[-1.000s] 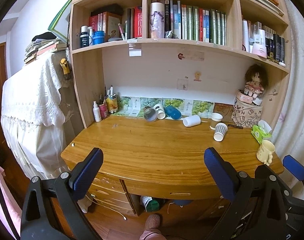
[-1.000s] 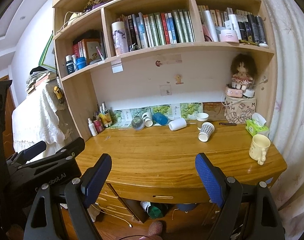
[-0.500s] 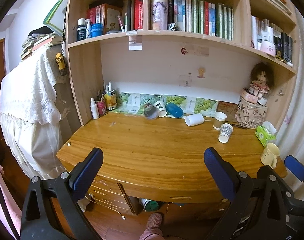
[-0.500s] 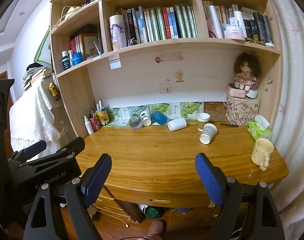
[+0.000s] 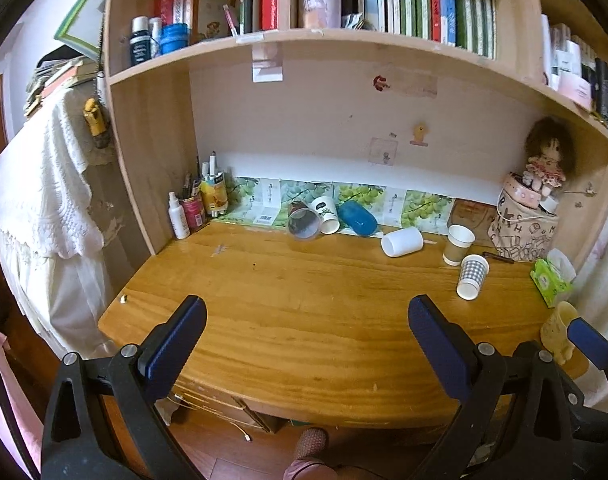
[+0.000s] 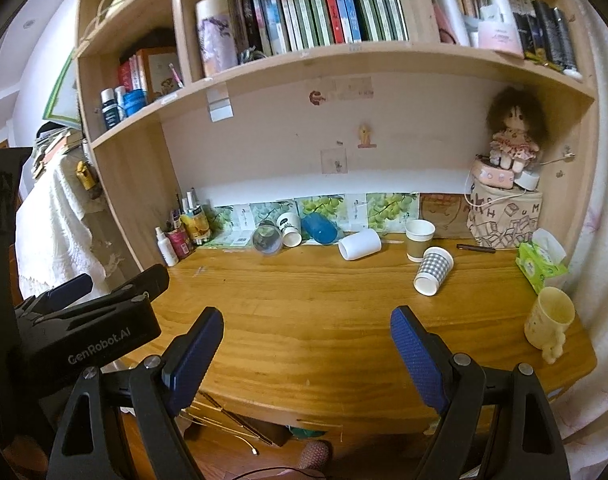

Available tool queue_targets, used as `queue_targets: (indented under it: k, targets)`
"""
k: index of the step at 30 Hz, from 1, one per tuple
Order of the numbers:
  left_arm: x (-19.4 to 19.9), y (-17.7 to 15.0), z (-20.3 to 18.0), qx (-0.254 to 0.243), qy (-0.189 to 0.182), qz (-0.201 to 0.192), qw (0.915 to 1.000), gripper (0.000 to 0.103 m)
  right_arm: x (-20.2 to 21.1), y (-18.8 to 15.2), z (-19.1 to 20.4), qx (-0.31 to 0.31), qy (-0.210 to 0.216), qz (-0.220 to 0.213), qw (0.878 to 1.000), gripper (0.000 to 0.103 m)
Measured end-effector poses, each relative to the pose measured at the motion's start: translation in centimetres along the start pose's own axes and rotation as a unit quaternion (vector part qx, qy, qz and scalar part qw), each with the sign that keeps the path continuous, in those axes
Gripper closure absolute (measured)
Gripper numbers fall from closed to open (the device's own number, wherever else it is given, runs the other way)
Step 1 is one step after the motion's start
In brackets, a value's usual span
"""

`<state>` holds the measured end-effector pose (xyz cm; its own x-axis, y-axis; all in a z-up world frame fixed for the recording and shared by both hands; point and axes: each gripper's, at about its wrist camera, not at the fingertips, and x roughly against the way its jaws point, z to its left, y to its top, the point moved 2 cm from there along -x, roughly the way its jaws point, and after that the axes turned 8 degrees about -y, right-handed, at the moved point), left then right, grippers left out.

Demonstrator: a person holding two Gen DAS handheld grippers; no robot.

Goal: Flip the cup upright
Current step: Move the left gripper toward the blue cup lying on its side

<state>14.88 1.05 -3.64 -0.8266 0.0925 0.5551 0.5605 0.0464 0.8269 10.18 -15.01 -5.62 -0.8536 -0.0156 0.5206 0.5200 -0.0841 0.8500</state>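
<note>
Several cups lie on their sides at the back of the wooden desk (image 5: 304, 320): a clear cup (image 5: 304, 222), a printed white paper cup (image 5: 326, 214), a blue cup (image 5: 358, 218) and a plain white cup (image 5: 402, 241). A checked paper cup (image 6: 434, 270) lies tipped beside an upright brown paper cup (image 6: 419, 239). A yellow mug (image 6: 549, 318) stands at the right edge. My left gripper (image 5: 306, 320) and right gripper (image 6: 306, 328) hang open and empty over the desk's front edge, well short of the cups.
Bottles and a pen pot (image 5: 192, 210) fill the back left corner. A printed bag with a doll (image 5: 524, 228) and a green tissue pack (image 5: 552, 280) sit at the right. The shelf (image 5: 344, 40) overhangs the desk. Drawers lie below the front edge.
Both grippers have moved forward toward the desk, so the cups and shelf look larger. Their jaws keep the same width, and nothing on the desk has shifted.
</note>
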Motion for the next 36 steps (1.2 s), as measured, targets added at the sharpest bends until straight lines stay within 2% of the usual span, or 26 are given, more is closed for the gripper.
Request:
queue_targets:
  k: [6, 9, 20, 25, 30, 36]
  targets:
    - [-3.8, 2.9, 0.6, 0.005, 0.005, 0.02, 0.9998, 0.002, -3.9, 3.1, 0.7, 0.008, 0.006, 0.015, 1.0, 0.017]
    - [-6.1, 4.1, 1.0, 0.005, 0.018, 0.041, 0.999, 0.002, -5.8, 4.4, 1.2, 0.014, 0.009, 0.021, 1.0, 0.017]
    - [-15.1, 7.0, 2.5, 0.012, 0.024, 0.124, 0.9919, 0.002, -14.6, 8.7, 2.5, 0.009, 0.022, 0.066, 0.997, 0.017]
    - [-19.2, 7.7, 3.2, 0.009, 0.015, 0.166, 0.986, 0.002, -18.6, 10.5, 2.5, -0.002, 0.018, 0.083, 0.996, 0.017]
    - [-23.8, 8.1, 3.5, 0.008, -0.011, 0.214, 0.9768, 0.002, -22.8, 12.0, 2.2, -0.01, 0.007, 0.099, 0.995, 0.017]
    - [-28.2, 9.1, 3.8, 0.006, -0.029, 0.236, 0.9714, 0.002, -27.9, 13.1, 1.2, -0.02, -0.013, 0.116, 0.993, 0.017]
